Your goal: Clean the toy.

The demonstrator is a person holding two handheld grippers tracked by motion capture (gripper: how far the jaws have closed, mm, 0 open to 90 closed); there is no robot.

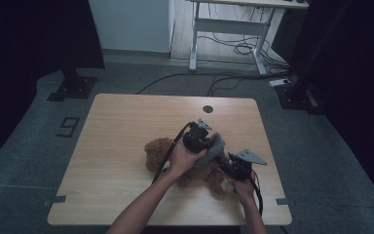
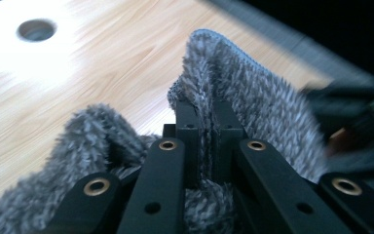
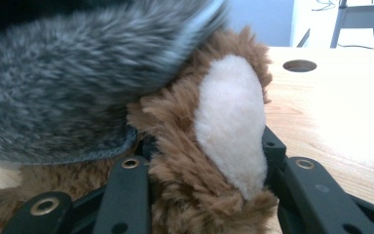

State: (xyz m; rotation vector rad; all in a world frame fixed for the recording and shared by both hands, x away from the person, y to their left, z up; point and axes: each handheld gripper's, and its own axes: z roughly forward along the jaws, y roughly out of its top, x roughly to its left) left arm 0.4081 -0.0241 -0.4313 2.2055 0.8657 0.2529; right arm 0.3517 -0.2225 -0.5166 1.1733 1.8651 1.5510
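Nearest the camera in the high view, two forearms are seen coming in from the bottom edge, each hand wrapped round its tool. The right tongs (image 1: 230, 168) are held low at the near right of the surface (image 1: 126, 126), pressed against the brown teddy bear (image 1: 158, 151), which lies near the middle of the surface, a little to the right. From above the grip itself is hidden by the hand and the grey plate; in the right gripper view it is made plain: a brown furry limb with a cream paw pad (image 3: 231, 122) is clamped between the two black jaws, so the right tongs (image 3: 207, 161) are clenched on the bear (image 3: 175, 195). Just beyond, the left tongs (image 1: 205, 141) are held over the bear's body, with a grey fuzzy cloth (image 1: 215, 146) bunched at their tip. The left gripper view supplies what the overhead cannot: the left tongs (image 2: 205, 122) are closed almost fully, and a thin fold of the grey cloth (image 2: 253, 97) is pinched between them, its hemmed edge standing upright above the jaws while the rest is draped on both sides. In the right gripper view the same cloth (image 3: 78, 78) is seen lying over the bear's fur. Farther off, a round cable hole (image 1: 208, 109) is seen near the far edge of the surface, and beyond that a white desk frame (image 1: 229, 24) with cables on the floor.
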